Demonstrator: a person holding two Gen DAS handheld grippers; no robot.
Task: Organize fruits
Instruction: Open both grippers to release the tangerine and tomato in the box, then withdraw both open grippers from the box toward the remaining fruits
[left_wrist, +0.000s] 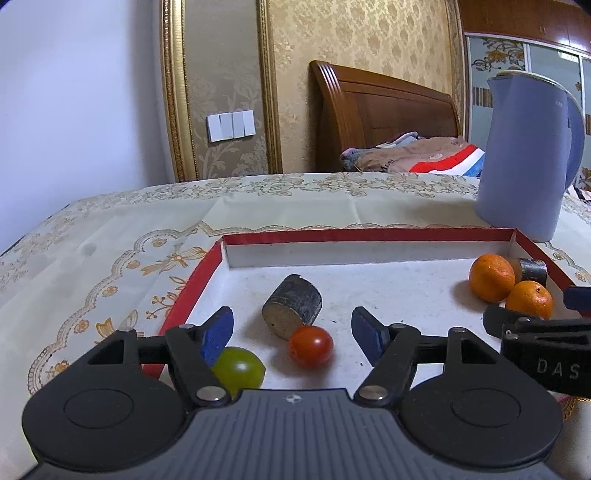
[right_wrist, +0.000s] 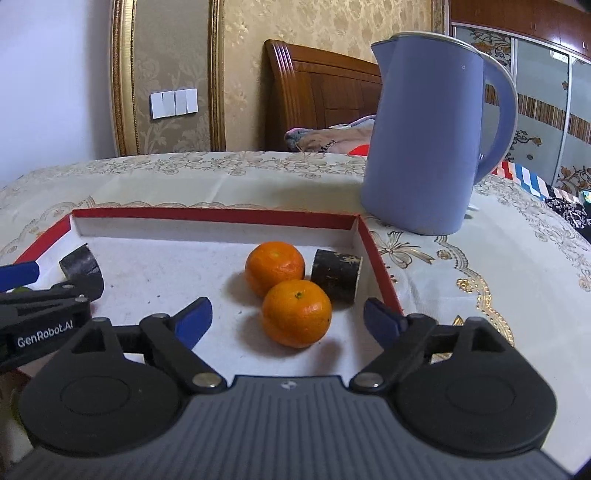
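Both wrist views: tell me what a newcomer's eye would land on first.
The two oranges stand out, touching each other near the right wall of the red-rimmed tray, just ahead of the open right gripper. Behind the tray's far right corner a tall blue kettle stands on the tablecloth. At the tray's left, a red tomato and a green grape lie by the open left gripper, next to a dark cylinder.

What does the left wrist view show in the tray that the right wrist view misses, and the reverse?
Only the left wrist view shows the small red tomato and the round green fruit. Only the right wrist view shows the blue kettle's whole handle. Both show the red-rimmed white tray, two oranges, two dark metal cylinders, and the blue plastic kettle.
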